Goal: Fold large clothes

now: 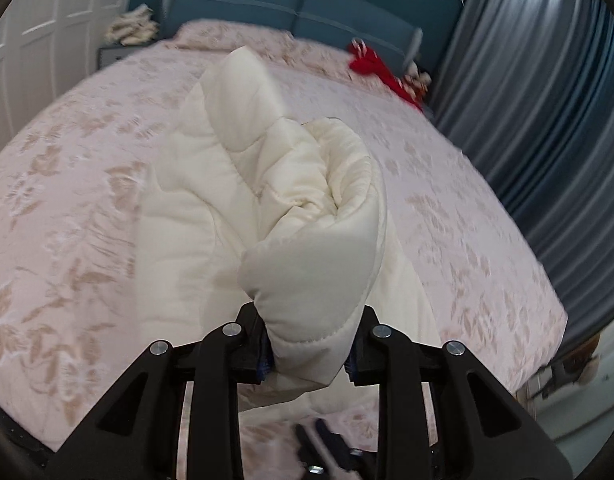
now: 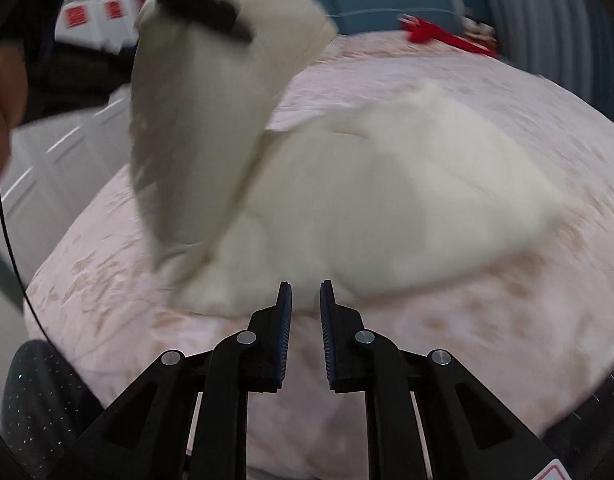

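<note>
1. Work item: a cream padded jacket [image 1: 267,184] lies on the bed [image 1: 67,200], on a pink floral cover. In the right wrist view the jacket's bulk [image 2: 387,200] sits as a loose mound near the foot of the bed.

2. Left hand-held gripper [image 1: 309,354]: clamped on a thick stitched edge of the jacket. The fabric bulges out between the two fingers, and the held part hangs from it, raised above the bed. In the right wrist view this hand-held gripper [image 2: 203,4] appears at top left, with a lifted flap of the jacket hanging below it.

3. Right hand-held gripper [image 2: 305,332]: fingers apart by a narrow gap, nothing between them. It points at the near edge of the mound, just beside the fabric; contact cannot be confirmed because of motion blur.

4. Progress, as a judgement: early to middle stage. One section is raised as if for folding over, but no flat, squared fold is visible. The mound is uneven and bunched.

5. Remaining, as a judgement: lay the raised section across the body, secure the near edge with the free hand-held gripper, flatten, then complete the further folds.

6. Other items: a red garment [image 1: 375,64] near the headboard, well apart from the jacket.
</note>
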Tool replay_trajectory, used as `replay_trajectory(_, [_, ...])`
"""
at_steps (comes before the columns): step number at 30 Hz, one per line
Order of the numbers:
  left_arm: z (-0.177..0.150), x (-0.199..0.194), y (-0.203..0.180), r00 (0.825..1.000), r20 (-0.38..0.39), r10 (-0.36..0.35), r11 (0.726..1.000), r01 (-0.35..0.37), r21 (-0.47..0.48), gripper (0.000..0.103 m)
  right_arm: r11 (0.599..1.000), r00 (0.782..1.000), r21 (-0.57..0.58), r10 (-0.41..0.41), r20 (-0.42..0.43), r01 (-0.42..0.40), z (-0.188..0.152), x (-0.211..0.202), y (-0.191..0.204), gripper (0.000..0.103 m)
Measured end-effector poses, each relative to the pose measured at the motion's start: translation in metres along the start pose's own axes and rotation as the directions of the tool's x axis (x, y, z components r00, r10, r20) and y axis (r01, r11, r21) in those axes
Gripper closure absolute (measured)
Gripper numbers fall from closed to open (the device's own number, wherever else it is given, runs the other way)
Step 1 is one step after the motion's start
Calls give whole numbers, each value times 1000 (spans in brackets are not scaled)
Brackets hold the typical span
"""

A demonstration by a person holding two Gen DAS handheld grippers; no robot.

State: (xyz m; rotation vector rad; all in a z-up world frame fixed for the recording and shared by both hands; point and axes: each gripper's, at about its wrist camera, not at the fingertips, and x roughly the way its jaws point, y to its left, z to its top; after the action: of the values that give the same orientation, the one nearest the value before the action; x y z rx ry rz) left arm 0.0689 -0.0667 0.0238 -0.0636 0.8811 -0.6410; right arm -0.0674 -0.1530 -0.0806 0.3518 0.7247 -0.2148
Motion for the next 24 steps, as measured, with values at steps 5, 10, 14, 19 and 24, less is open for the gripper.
replay_trajectory(5, [-23, 39, -31, 996, -60, 66, 994, -60, 94, 78, 992, 994, 96, -83, 67, 76, 9, -17, -28, 81])
replay_trajectory(10, [-34, 53, -45, 990, -48, 133, 981, -124, 148, 74, 981, 972, 84, -183, 144, 172, 10, -23, -32, 76])
replay_trajectory(14, [-33, 53, -51, 989, -66, 129, 981, -118, 156, 70, 969, 961, 149, -220, 169, 195, 10, -30, -46, 72])
replay_trajectory(19, [-42, 77, -63, 982, -101, 161, 968, -137, 211, 67, 966, 949, 170, -229, 218, 194, 17, -51, -58, 64])
replay_trajectory(24, [-54, 85, -83, 975, -82, 209, 941, -178, 288, 66, 962, 946, 179, -242, 217, 205, 15, -69, -70, 60])
